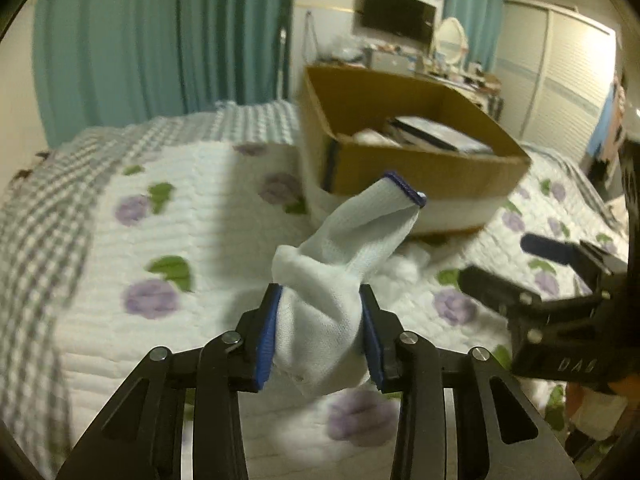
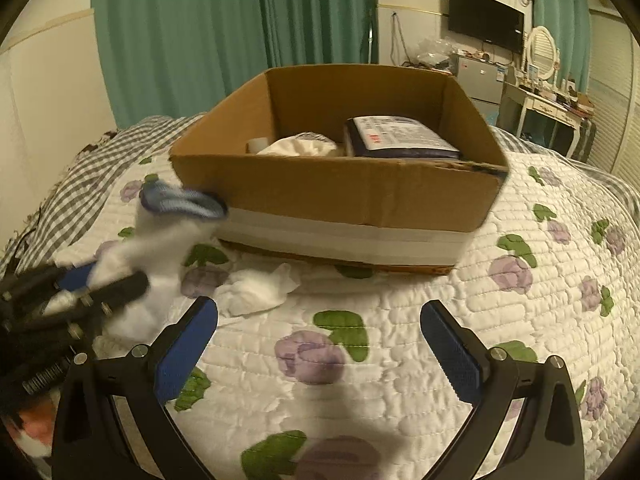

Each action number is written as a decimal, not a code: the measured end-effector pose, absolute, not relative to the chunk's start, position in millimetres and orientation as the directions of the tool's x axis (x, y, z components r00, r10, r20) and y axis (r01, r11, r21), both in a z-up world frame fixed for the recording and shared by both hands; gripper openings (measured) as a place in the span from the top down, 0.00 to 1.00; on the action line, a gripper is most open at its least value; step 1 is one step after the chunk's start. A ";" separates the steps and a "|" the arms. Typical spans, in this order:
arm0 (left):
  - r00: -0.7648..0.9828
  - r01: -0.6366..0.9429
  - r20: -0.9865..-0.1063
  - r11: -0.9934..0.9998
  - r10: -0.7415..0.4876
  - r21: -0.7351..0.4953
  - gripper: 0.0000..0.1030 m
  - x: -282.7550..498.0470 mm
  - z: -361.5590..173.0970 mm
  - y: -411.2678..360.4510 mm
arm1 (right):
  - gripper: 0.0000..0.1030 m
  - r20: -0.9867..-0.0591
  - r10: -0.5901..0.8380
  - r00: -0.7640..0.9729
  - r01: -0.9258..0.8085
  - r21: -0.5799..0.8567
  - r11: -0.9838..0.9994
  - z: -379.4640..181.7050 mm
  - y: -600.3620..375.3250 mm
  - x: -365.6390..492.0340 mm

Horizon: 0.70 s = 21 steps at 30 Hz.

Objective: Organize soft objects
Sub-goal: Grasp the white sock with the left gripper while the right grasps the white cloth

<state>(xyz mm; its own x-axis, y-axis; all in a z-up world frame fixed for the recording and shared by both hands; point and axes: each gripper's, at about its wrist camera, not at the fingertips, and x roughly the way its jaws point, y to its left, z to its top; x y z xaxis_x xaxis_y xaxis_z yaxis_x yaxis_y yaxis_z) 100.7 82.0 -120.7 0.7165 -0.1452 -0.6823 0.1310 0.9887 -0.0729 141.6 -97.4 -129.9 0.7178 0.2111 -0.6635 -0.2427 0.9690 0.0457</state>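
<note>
My left gripper is shut on a white sock with a blue cuff, held above the bed with the cuff pointing up toward the cardboard box. The same sock and left gripper show at the left of the right wrist view, just left of the box. My right gripper is open and empty, low over the quilt in front of the box; it also shows in the left wrist view. A crumpled white cloth lies on the quilt before the box.
The box holds a white fabric item and a dark packet with a label. The bed has a floral quilt and a grey checked cover. Green curtains, a TV and a cluttered dresser stand behind.
</note>
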 end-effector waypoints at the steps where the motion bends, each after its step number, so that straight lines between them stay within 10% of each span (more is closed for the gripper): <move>1: 0.726 0.115 -0.676 0.991 -0.127 -0.063 0.65 99.5 -116.4 87.1 | 0.01 -0.667 0.212 0.714 -0.250 0.041 0.967 -130.6 -93.3 143.0; 10: 0.744 -0.005 -0.668 1.000 -0.004 -0.012 0.65 106.1 -111.0 119.3 | 0.05 -0.725 0.227 0.650 -0.332 -0.002 0.943 -154.7 -44.9 172.0; 21: 0.723 -0.017 -0.691 1.000 -0.005 -0.025 0.65 114.8 -122.3 129.7 | 0.48 -0.764 0.215 0.608 -0.364 -0.028 0.931 -175.3 -27.5 187.3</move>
<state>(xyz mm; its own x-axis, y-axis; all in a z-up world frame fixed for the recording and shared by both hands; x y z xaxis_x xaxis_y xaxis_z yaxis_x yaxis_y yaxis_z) 114.8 129.7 -122.3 0.7227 -0.0049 -0.6911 -0.0171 0.9995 -0.0249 187.3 -27.5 -175.3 0.6082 0.2152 -0.7640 -0.3644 0.9308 -0.0280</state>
